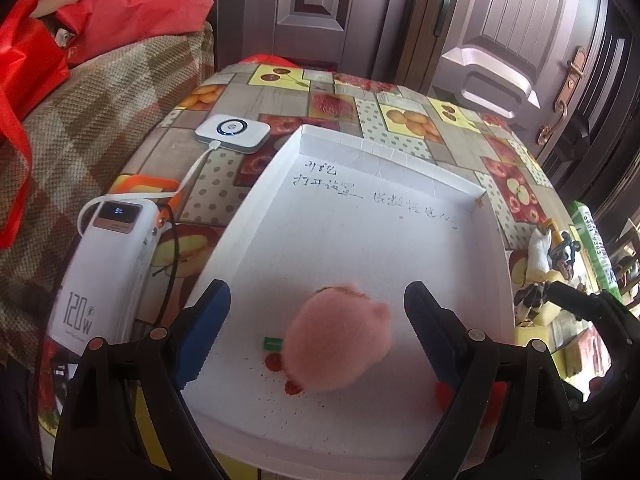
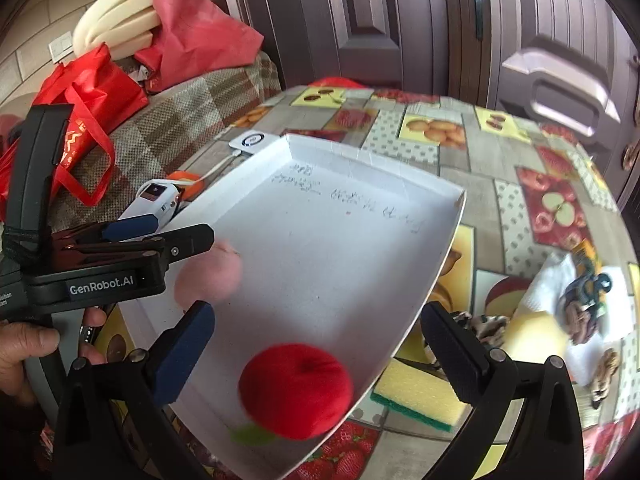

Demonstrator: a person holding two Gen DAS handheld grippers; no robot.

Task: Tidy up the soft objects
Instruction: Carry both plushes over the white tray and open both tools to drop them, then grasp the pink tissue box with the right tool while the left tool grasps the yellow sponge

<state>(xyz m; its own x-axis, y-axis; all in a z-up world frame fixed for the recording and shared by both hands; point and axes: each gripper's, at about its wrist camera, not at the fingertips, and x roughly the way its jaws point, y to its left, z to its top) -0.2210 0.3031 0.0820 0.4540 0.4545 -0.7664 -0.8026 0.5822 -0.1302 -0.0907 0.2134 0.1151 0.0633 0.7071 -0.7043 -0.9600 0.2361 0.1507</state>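
So I've got both hand-held grippers over the white tray (image 1: 256,216) sitting on the desk (image 1: 400,120) with the fruit-print cloth. My left hand-held gripper (image 1: 318,300) has its jaws spread wide, and the pink plush toy (image 1: 340,344) is between them but neither pad is touching it. It looks blurry, sitting low in the tray near the closest edge, with a little green tag (image 1: 273,343) and some red bits just beside it.

My right hand-held gripper (image 2: 316,322) is also wide apart, nothing pinched. The red plush apple (image 2: 296,390) is in the tray's near corner in that view, right by the rim, with a green leaf (image 2: 252,436) poking out at its lower left. It's blurred too, so I can't tell if it's fully resting on the tray floor.

From the right wrist view I can see a hand (image 2: 28,348) gripping the left unit. Off the tray: a white power bank (image 1: 108,280) and a small white device (image 1: 232,133) on the left, a yellow-green sponge (image 2: 420,400) on the right.
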